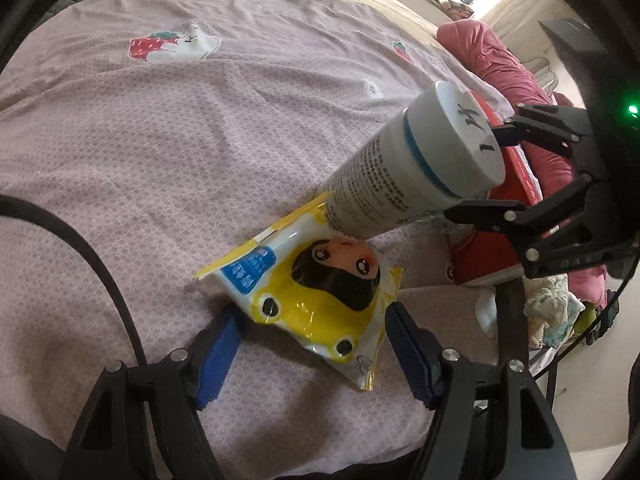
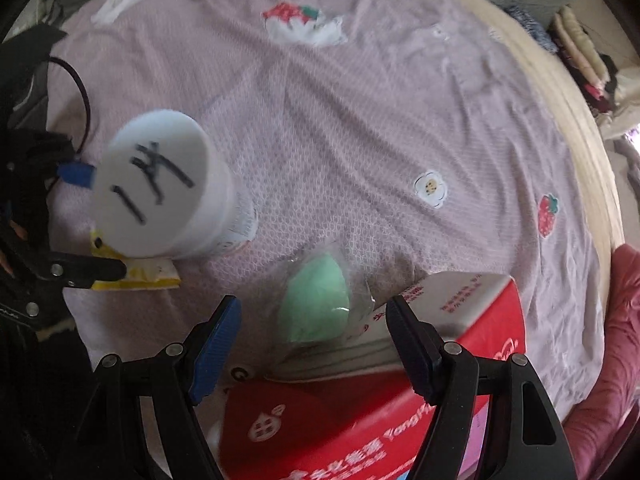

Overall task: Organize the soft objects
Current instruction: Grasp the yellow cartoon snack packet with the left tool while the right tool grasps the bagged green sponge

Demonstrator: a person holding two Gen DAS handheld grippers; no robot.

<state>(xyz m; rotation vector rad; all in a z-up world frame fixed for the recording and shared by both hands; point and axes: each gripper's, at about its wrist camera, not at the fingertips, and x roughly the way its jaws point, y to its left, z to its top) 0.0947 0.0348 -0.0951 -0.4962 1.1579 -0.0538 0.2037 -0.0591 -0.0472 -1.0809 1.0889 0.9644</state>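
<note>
Left gripper (image 1: 312, 322): jaws spread, blue pads flanking a yellow tissue pack (image 1: 316, 284) on the pink bedspread (image 1: 160, 140); pads not yet pressing, nothing grasped.
Tissue pack: probably light and squashy under glossy film that looks slippery; the plump middle, across its short width, seems the safest hold, not the thin crimped edges.
Right gripper (image 2: 314, 330): jaws wide and empty above a green sponge (image 2: 316, 308) in a clear wrapper, lying against a red carton (image 2: 492, 320).
Sponge: likely near weightless and springy; a grip across its fat belly should hold, though the loose wrapper may slide.
White tube (image 1: 420, 164): stands cap-up just beyond the pack, its base hiding the pack's far edge; stiffer, could topple if nudged.
Beyond: rumpled pink bedding (image 1: 500, 64) near a bright window.
</note>
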